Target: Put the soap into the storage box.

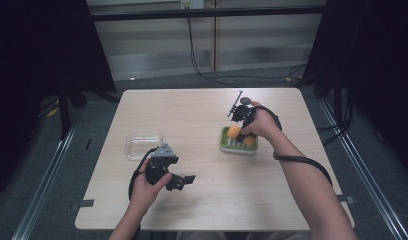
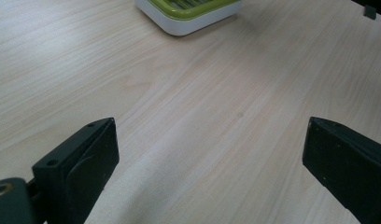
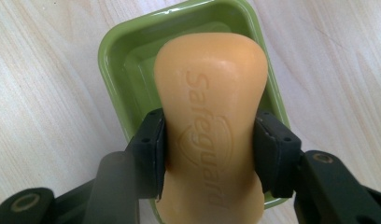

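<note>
An orange bar of soap with a raised brand name is clamped at its waist by my right gripper, both pads pressing its sides. It hangs just over a green soap dish with a white base. In the high view the soap and the right gripper are above the dish at the table's middle right. My left gripper rests low at the front left, jaws wide apart over bare wood, holding nothing. The dish's near corner shows ahead of it.
A clear plastic lid or tray lies on the light wooden table just beyond the left hand. Black cables trail across the floor behind the table. Dark curtains hang on both sides.
</note>
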`<state>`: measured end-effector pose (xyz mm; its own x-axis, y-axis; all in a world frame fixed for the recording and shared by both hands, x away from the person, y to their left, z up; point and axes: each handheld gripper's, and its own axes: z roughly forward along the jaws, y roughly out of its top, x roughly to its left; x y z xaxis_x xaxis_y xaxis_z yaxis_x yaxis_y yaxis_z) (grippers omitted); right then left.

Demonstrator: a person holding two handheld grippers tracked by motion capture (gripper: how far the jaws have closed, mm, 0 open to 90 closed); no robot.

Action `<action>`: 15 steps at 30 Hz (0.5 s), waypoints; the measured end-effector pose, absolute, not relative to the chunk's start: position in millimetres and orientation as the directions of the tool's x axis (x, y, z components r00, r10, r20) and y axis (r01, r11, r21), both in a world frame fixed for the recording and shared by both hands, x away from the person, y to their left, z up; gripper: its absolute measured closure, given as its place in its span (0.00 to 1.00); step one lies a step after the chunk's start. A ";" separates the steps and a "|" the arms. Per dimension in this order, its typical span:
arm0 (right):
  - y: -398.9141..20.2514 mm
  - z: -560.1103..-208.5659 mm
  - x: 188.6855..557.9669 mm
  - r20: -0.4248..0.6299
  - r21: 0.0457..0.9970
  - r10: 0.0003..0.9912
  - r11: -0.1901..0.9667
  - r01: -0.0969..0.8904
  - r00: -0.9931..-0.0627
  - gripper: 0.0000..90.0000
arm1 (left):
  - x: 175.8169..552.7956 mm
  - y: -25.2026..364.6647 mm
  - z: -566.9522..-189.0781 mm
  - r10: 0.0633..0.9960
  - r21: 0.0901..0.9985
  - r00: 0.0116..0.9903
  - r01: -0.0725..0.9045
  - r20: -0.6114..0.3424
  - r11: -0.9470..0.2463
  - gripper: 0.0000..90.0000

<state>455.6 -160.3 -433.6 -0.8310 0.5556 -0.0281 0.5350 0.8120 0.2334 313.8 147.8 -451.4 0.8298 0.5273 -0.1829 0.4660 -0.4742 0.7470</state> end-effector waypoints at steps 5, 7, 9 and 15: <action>-160.7 -435.5 456.1 -0.031 0.226 0.547 0.819 0.527 -0.837 0.56 | 313.9 148.1 -451.4 0.527 0.749 0.830 0.465 -0.183 -0.473 0.04; -161.3 -436.9 456.1 -0.026 0.231 0.556 0.812 0.536 -0.831 0.56 | 314.0 148.1 -451.5 0.530 0.753 0.829 0.463 -0.180 -0.468 0.04; -161.3 -437.9 456.2 -0.031 0.225 0.553 0.815 0.534 -0.833 0.56 | 314.1 148.2 -451.0 0.529 0.750 0.829 0.464 -0.181 -0.472 0.04; -161.0 -443.5 457.1 -0.022 0.226 0.550 0.816 0.532 -0.835 0.56 | 313.8 147.5 -450.9 0.530 0.750 0.828 0.465 -0.182 -0.470 0.04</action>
